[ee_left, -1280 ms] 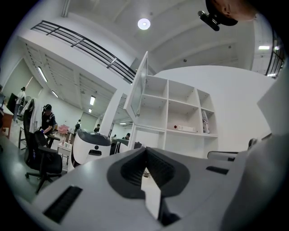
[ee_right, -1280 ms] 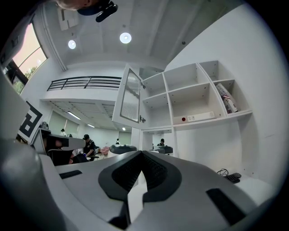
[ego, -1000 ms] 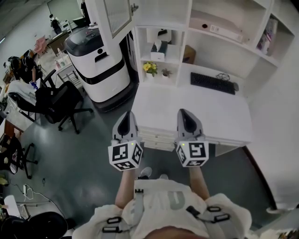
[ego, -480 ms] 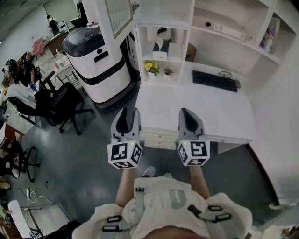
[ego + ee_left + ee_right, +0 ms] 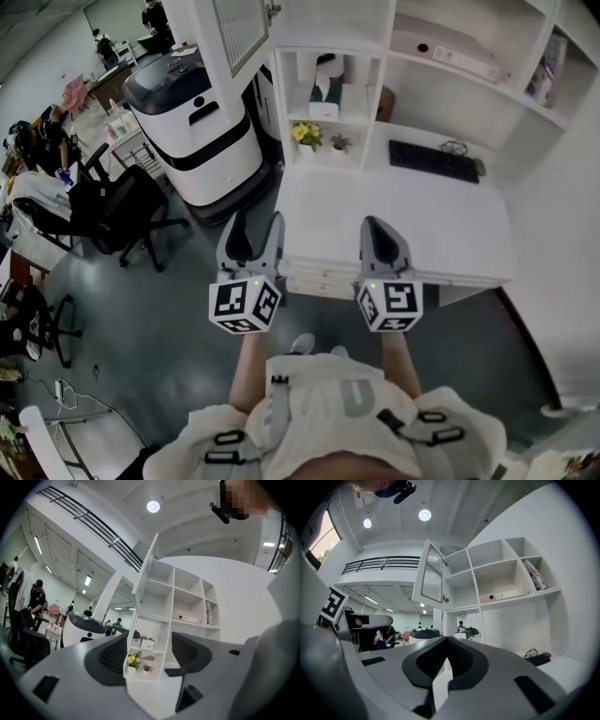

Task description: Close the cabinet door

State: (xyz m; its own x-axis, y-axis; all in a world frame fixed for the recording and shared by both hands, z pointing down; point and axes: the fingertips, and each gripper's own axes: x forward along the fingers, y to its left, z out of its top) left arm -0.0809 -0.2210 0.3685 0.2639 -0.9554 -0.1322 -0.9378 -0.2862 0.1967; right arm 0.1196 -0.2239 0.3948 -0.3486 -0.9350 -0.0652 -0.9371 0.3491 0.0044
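While the cabinet door (image 5: 234, 33) stood open beyond the tabletop (image 5: 412, 225), my left gripper (image 5: 254, 228) had just opened its jaws, empty; my right gripper (image 5: 376, 228) was closed, empty.

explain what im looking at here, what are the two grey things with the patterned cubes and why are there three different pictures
There is no robot here. A person holds a gripper in each hand; the patterned cubes are part of them. The head view comes from a camera on the person's head, looking steeply down. The other two come from cameras riding on each gripper, looking along its jaws. The left gripper has just been opening its jaws; they stand apart with nothing between them. The right gripper has its jaws together and holds nothing. Ahead is a white desk with a keyboard, and shelves with yellow flowers. The cabinet door above stands open; the job is to close it.
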